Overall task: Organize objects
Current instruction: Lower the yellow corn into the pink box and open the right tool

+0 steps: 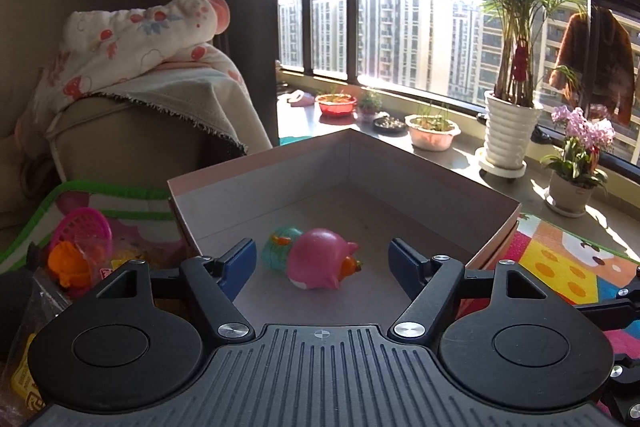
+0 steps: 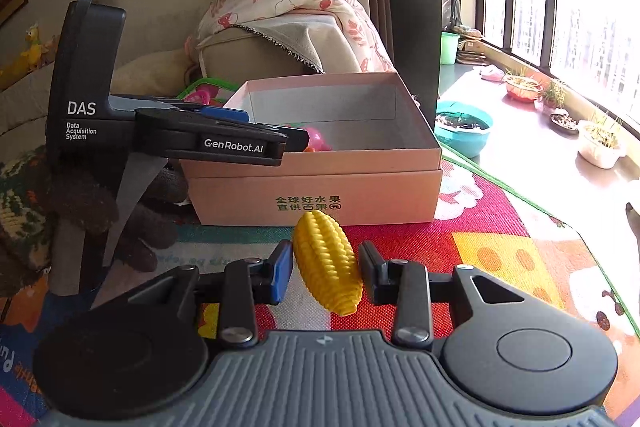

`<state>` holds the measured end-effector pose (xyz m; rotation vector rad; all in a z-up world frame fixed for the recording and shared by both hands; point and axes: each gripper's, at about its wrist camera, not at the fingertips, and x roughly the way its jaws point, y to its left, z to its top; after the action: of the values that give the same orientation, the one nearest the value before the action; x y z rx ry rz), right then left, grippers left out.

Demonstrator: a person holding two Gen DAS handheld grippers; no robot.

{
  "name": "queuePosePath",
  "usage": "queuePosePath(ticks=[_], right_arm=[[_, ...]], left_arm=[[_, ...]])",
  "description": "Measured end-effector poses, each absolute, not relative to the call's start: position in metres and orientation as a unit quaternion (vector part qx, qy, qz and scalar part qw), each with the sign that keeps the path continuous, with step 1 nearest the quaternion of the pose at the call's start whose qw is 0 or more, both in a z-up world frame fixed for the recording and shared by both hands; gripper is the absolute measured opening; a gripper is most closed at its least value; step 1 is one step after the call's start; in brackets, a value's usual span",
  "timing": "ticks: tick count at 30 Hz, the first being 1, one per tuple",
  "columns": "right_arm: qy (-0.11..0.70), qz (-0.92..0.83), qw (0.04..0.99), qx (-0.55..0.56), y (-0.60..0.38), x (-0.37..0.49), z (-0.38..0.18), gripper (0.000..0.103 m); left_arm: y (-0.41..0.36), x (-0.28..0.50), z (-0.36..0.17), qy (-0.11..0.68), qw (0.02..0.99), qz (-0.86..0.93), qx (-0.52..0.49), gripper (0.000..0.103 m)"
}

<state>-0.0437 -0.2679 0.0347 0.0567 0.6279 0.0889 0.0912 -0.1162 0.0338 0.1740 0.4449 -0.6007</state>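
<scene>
While the left gripper (image 1: 322, 261) hangs wide open and empty over the pink cardboard box (image 2: 316, 183), where a pink plastic pig toy (image 1: 320, 259) lies, the right gripper (image 2: 325, 265) pinches a yellow plastic corn cob (image 2: 326, 267) above the patterned play mat (image 2: 500, 255); judged next: carry corn to box; sofa, sunlit window behind

Left tongs (image 1: 322, 259) gape wide, empty; right tongs (image 2: 325, 269) seemingly clamped, angled down.
</scene>
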Motion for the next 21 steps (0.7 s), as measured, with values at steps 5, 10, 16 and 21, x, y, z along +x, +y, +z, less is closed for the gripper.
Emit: queuePosePath(ticks=[5, 10, 16, 21], right_arm=[[0.263, 0.045, 0.963, 0.028, -0.264, -0.037, 0.060, 0.036], [0.200, 0.103, 0.973, 0.056, -0.249, 0.017, 0.107, 0.080], [0.199, 0.097, 0.974, 0.056, -0.235, 0.013, 0.088, 0.103], [0.250, 0.080, 0.965, 0.014, -0.232, -0.027, 0.041, 0.103]], left_arm=[[-0.063, 0.055, 0.056, 0.168, 0.948, -0.270, 0.011, 0.078], [-0.021, 0.016, 0.050, 0.191, 0.947, -0.255, 0.041, 0.078], [0.002, -0.010, 0.023, 0.228, 0.935, -0.234, 0.139, 0.078], [-0.008, 0.005, 0.019, 0.219, 0.932, -0.247, 0.153, 0.078]])
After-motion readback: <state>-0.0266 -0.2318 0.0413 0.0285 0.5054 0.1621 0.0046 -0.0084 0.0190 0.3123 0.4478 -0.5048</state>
